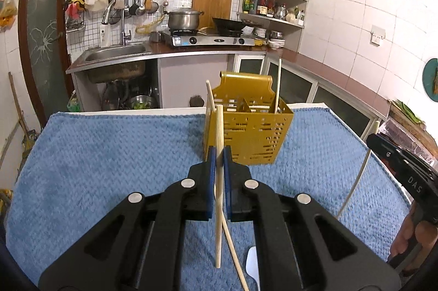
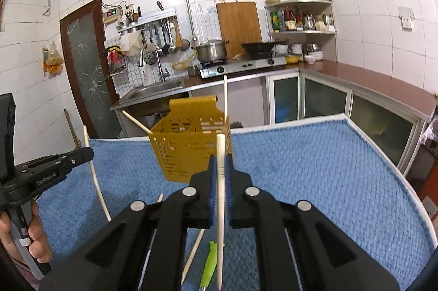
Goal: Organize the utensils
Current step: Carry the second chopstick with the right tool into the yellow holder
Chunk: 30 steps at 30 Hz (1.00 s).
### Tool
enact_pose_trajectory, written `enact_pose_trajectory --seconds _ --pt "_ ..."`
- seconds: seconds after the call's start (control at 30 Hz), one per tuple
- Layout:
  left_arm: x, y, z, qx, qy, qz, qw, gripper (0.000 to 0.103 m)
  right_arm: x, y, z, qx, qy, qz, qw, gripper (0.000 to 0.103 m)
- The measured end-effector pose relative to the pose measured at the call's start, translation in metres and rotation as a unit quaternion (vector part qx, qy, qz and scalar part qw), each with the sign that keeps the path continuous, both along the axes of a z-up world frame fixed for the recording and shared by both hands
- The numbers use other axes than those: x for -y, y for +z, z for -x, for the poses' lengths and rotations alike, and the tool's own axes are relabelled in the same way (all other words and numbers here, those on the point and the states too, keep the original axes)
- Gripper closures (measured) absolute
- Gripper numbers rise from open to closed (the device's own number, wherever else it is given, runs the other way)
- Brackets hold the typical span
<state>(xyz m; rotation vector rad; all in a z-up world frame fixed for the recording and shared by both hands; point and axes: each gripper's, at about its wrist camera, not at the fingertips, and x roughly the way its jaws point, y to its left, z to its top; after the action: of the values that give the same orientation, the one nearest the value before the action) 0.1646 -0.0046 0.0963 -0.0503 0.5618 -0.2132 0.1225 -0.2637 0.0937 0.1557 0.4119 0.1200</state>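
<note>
Two tongs, left tongs (image 1: 218, 154) and right tongs (image 2: 220, 163), each clench one chopstick (image 1: 219, 126) near one yellow holder (image 1: 251, 124)

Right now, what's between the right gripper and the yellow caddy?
Only bare blue towel, seen in the right wrist view. The right gripper holds a chopstick just short of the caddy.

Perforated, seemingly metal gold caddy (image 1: 247, 124), pale wooden chopsticks (image 1: 219, 154), nubby blue cloth (image 1: 109, 154)
</note>
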Motion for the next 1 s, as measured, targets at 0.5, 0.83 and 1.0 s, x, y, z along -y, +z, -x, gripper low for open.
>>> enact_pose_trajectory --seconds 0.5,0.83,1.0 --pt "0.023 0.097 -0.056 0.066 -0.006 0.01 0.9977 0.099 -0.001 0.087 -0.055 0.075 -0.01 0.012 0.997 0.097" --pt "0.041 0.137 -0.129 0.107 0.013 0.015 0.9941 0.099 -0.006 0.137 -0.118 0.103 -0.017 0.012 0.994 0.097" --pt "0.047 0.116 -0.16 0.095 0.015 0.02 0.9951 0.099 -0.011 0.126 -0.143 0.099 -0.014 0.007 0.995 0.097"
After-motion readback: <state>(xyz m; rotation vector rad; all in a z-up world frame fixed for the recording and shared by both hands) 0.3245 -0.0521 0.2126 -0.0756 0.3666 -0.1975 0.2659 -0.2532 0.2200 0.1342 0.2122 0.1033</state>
